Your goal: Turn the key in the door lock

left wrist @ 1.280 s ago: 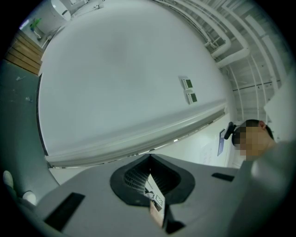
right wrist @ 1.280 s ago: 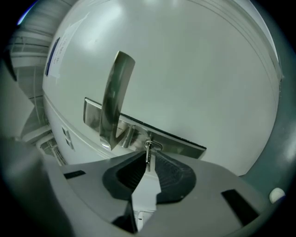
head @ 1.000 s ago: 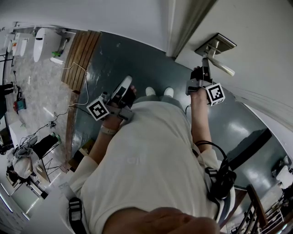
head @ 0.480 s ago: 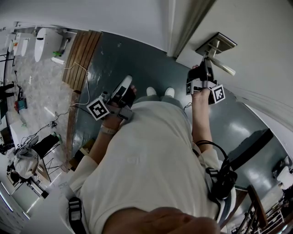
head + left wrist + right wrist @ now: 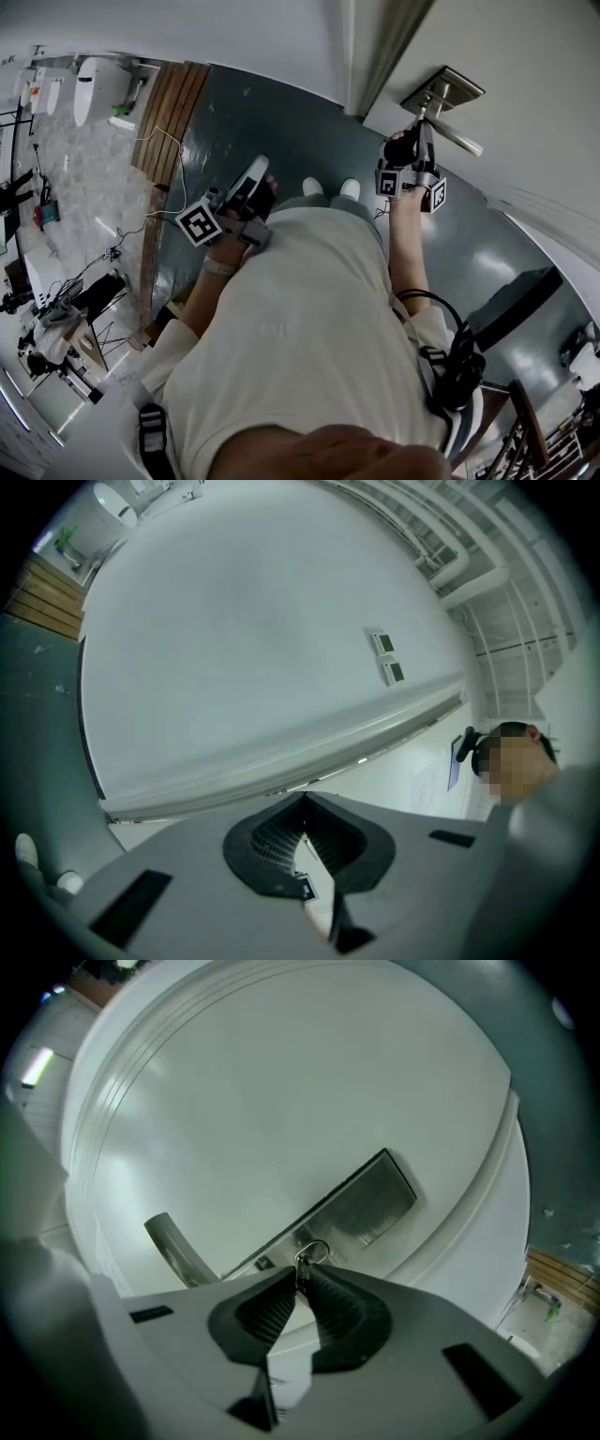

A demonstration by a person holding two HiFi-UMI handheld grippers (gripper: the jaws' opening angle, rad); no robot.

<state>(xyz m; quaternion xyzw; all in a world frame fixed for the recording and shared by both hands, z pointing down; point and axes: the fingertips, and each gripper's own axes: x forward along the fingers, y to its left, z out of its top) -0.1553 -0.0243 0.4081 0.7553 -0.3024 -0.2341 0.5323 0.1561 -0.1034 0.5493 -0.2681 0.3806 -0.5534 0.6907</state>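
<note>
Right gripper (image 5: 300, 1277) pinching the key (image 5: 302, 1262) in the door lock
Its fingers (image 5: 270, 1309) stand almost together, tips clamped on the key, whose wire ring (image 5: 315, 1252) pokes out just past them. Right beyond lies the steel lock plate (image 5: 366, 1202) on the white door (image 5: 281, 1101), the lever handle (image 5: 173, 1246) off to one side. The left gripper (image 5: 303, 801) is well apart, fingers closed tip to tip on nothing, facing a white wall (image 5: 262, 649)

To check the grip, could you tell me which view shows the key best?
The right gripper view: the key sits close up, pinched in the right claw. The head view hides it behind that claw; the left gripper view misses it.
</note>
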